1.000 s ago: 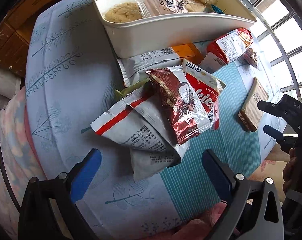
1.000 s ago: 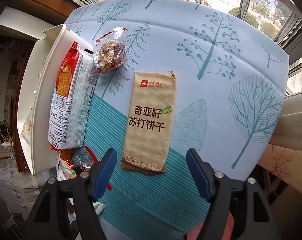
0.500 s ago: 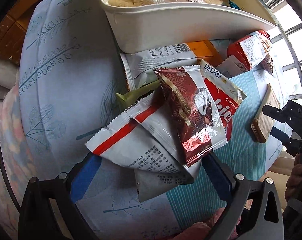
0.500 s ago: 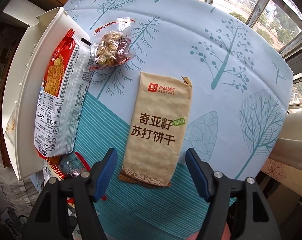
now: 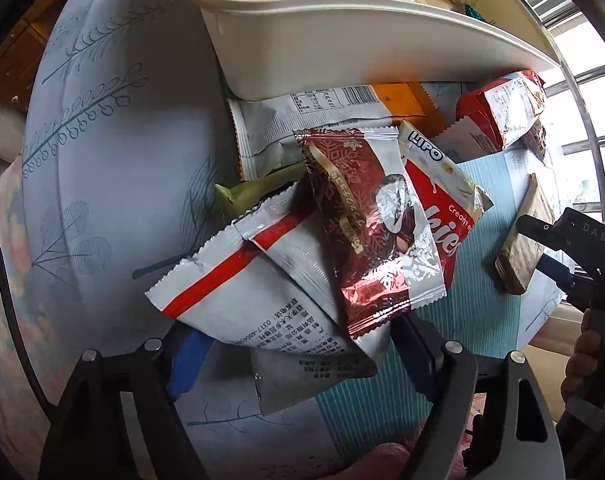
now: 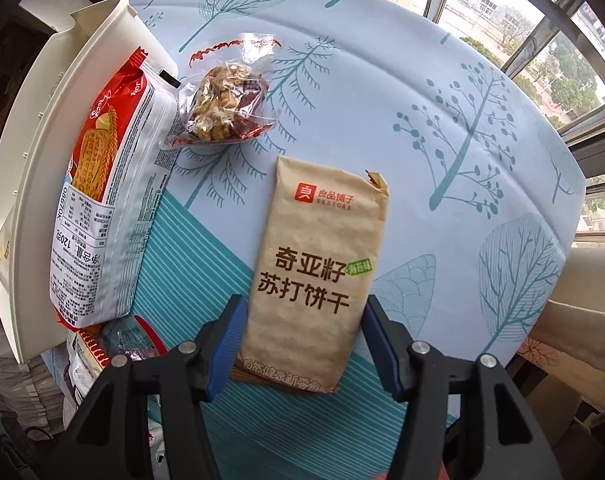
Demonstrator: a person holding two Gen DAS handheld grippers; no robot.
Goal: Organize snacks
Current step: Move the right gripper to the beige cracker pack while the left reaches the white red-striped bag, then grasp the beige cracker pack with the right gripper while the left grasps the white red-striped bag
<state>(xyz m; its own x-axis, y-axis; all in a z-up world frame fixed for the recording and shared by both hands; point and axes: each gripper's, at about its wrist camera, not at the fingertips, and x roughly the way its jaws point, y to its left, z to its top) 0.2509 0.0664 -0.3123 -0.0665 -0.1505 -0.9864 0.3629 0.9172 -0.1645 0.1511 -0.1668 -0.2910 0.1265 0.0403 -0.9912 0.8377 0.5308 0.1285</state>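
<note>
1. The left gripper [image 5: 298, 354] stood spread wide over the near edge of a snack pile on the tablecloth [image 5: 114, 184], its blue fingers [image 5: 184, 364] partly hidden under a silver packet with a red stripe [image 5: 238, 292]; whether they touched it was hard to judge.
2. A dark red foil packet [image 5: 366, 224] lay on top of that silver packet and of a red-and-white Lipo cookie bag [image 5: 442, 192].
3. Behind the pile sat a white bin [image 5: 342, 48], already holding several snacks.
4. The right gripper [image 6: 304, 344] was unclenched, its jaws flanking the near end of a tan cracker packet [image 6: 318, 272] lying flat on the cloth, apparently with small gaps on both sides.
5. A clear bag of nuts [image 6: 226, 108] lay beyond it, touching a red-and-white biscuit bag [image 6: 102, 208] resting against the bin's wall.
</note>
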